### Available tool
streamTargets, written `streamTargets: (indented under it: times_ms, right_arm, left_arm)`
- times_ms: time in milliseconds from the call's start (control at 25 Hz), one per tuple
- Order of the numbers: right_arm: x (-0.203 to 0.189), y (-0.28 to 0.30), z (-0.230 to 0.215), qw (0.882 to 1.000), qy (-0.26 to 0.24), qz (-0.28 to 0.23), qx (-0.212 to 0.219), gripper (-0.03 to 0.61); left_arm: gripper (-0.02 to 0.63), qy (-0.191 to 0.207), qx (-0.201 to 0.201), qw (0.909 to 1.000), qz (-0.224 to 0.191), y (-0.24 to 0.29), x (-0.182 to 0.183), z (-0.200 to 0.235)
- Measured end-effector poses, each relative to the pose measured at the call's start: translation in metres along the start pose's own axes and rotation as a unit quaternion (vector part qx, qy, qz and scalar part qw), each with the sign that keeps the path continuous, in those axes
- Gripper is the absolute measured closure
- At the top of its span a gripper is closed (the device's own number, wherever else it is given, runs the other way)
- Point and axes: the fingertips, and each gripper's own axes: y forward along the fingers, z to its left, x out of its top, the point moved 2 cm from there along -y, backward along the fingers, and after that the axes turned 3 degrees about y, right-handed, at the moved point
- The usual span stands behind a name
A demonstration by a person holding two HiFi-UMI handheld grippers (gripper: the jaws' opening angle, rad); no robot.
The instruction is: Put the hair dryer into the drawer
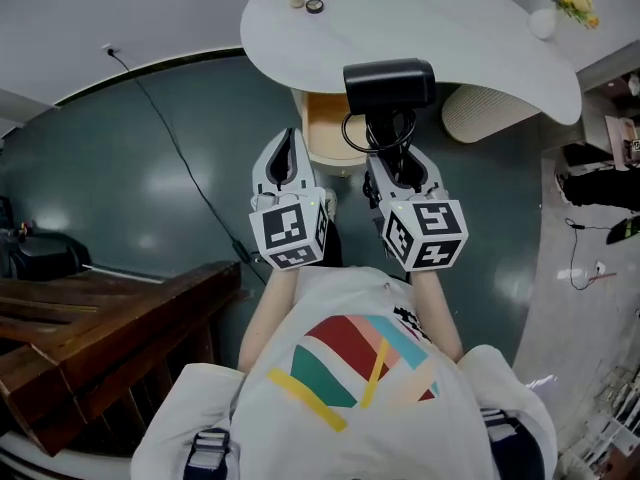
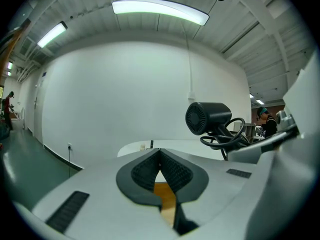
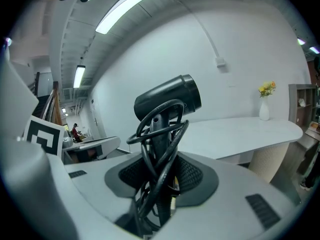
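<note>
The black hair dryer (image 1: 390, 85) is just in front of the white table (image 1: 450, 38). The right claw (image 1: 398, 168) pinches its hard handle. It looks top-heavy and smooth, and its looped cord (image 3: 166, 165) could snag. The left claw (image 1: 288, 156) is pressed together, empty. A wooden drawer (image 1: 322, 133) looks open under the table.

A glossy dark teal floor (image 1: 150, 168) fills the head view, with a curved white tabletop (image 1: 450, 28) at upper centre, a vase (image 1: 543, 23) of yellow flowers at its right end, and brown wooden furniture (image 1: 90, 338) at lower left. In the left gripper view, a plain white wall (image 2: 125, 99) rises beneath a long strip light (image 2: 160, 9) at the top.
</note>
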Motion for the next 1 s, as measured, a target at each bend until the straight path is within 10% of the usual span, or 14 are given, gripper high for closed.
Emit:
streamTargets:
  times_ms: [1000]
  right_arm:
    - [0.073, 0.124, -0.04, 1.0, 0.022, -0.007, -0.011, 0.416]
  left_arm:
    - [0.597, 0.029, -0.046, 0.9985, -0.013, 0.141, 0.048, 0.016]
